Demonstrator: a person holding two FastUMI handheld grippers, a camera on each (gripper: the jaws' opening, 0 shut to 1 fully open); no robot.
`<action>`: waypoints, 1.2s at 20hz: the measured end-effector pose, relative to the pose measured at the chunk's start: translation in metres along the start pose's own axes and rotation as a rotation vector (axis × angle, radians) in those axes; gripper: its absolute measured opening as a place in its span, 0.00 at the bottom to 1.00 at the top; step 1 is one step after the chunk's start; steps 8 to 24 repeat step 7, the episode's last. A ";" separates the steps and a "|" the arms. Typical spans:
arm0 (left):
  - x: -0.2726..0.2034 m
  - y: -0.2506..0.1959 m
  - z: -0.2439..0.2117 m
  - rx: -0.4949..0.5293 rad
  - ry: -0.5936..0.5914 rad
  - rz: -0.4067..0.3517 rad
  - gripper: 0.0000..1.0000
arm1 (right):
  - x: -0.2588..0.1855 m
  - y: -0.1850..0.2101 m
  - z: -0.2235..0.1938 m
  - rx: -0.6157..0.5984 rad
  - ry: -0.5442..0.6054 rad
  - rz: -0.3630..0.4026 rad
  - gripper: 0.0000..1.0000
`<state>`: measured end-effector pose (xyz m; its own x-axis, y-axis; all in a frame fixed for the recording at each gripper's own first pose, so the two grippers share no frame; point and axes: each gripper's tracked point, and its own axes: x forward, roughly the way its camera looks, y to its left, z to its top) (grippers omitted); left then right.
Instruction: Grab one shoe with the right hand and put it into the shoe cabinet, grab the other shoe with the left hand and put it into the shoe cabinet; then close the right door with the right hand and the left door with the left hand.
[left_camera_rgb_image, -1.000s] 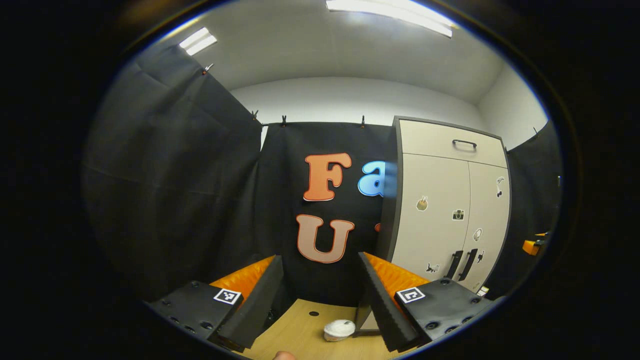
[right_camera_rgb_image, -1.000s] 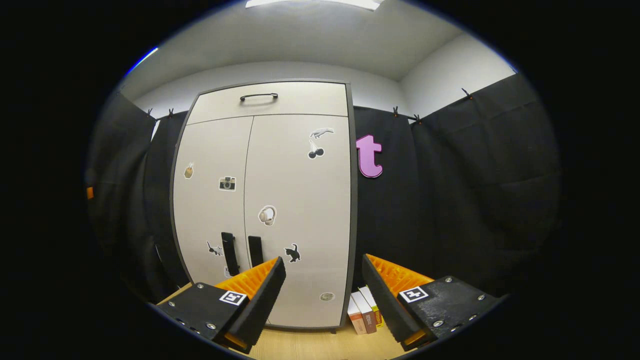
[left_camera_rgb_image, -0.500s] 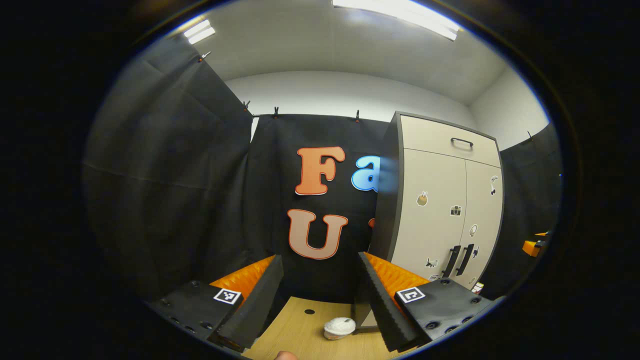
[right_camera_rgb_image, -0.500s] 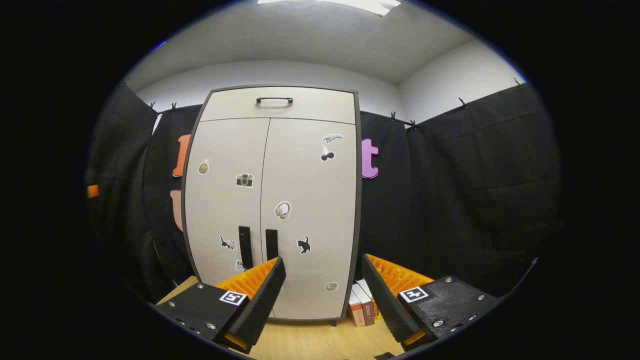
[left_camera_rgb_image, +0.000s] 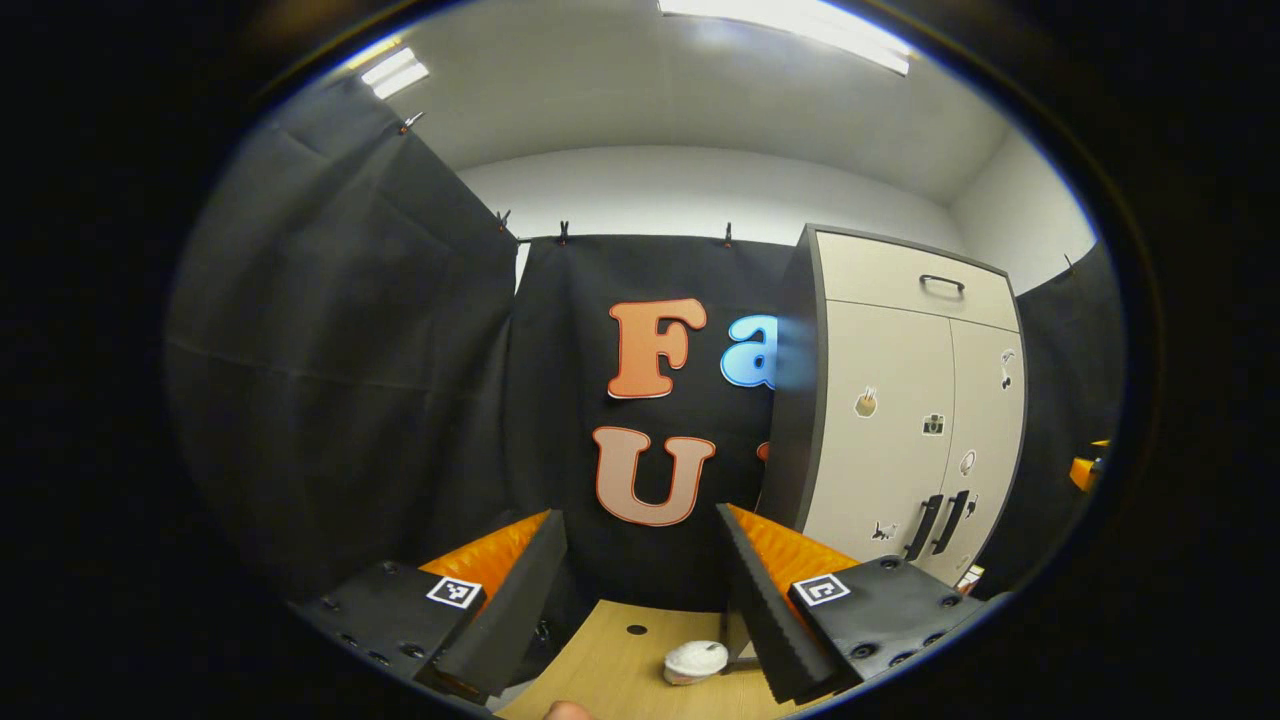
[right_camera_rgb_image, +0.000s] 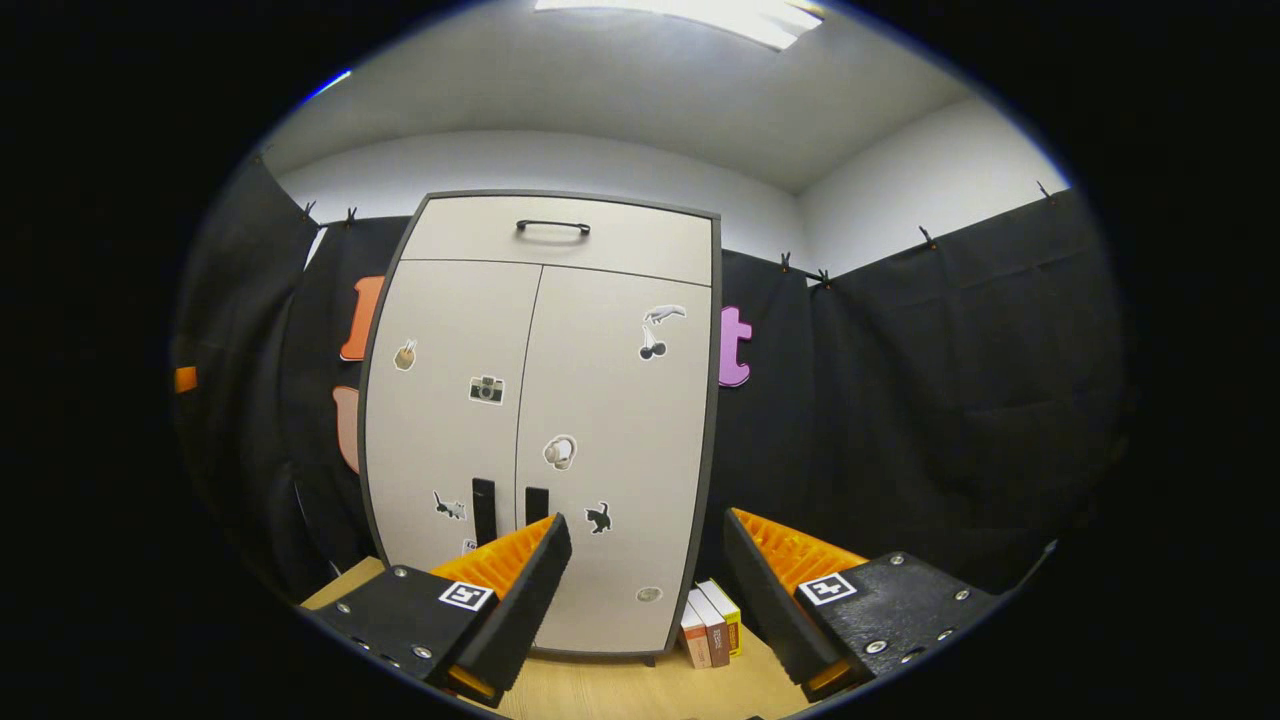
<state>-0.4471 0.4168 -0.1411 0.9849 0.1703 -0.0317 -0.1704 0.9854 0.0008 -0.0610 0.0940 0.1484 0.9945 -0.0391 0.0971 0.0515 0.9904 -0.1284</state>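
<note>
The beige shoe cabinet (right_camera_rgb_image: 545, 420) stands on the wooden table with both doors shut, its two dark door handles (right_camera_rgb_image: 508, 508) side by side low on the doors. In the left gripper view the cabinet (left_camera_rgb_image: 910, 410) is off to the right. My right gripper (right_camera_rgb_image: 640, 590) is open and holds nothing, pointing at the cabinet's lower right part from some distance. Open and holding nothing too, my left gripper (left_camera_rgb_image: 640, 590) faces the black wall left of the cabinet. At the far right edge of the left gripper view a bit of the other gripper (left_camera_rgb_image: 1085, 470) peeks in.
A small white round thing (left_camera_rgb_image: 697, 660) lies on the wooden table (left_camera_rgb_image: 600, 665) by the cabinet's left foot. A few books (right_camera_rgb_image: 708, 632) stand upright at the cabinet's right foot. A drawer with a dark handle (right_camera_rgb_image: 553, 226) tops the cabinet. Black cloth walls close the booth.
Both grippers have drawn back from the cabinet; in the right gripper view it looks smaller and sits lower. The left gripper view swung slightly left. Both stay open.
</note>
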 end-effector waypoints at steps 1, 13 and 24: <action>0.001 -0.006 0.000 0.012 -0.003 0.003 0.97 | 0.004 -0.001 -0.002 0.001 -0.001 0.010 0.95; 0.010 -0.076 0.007 0.034 -0.039 -0.028 0.97 | 0.034 -0.038 -0.006 0.003 -0.006 0.035 0.95; 0.010 -0.076 0.007 0.034 -0.039 -0.028 0.97 | 0.034 -0.038 -0.006 0.003 -0.006 0.035 0.95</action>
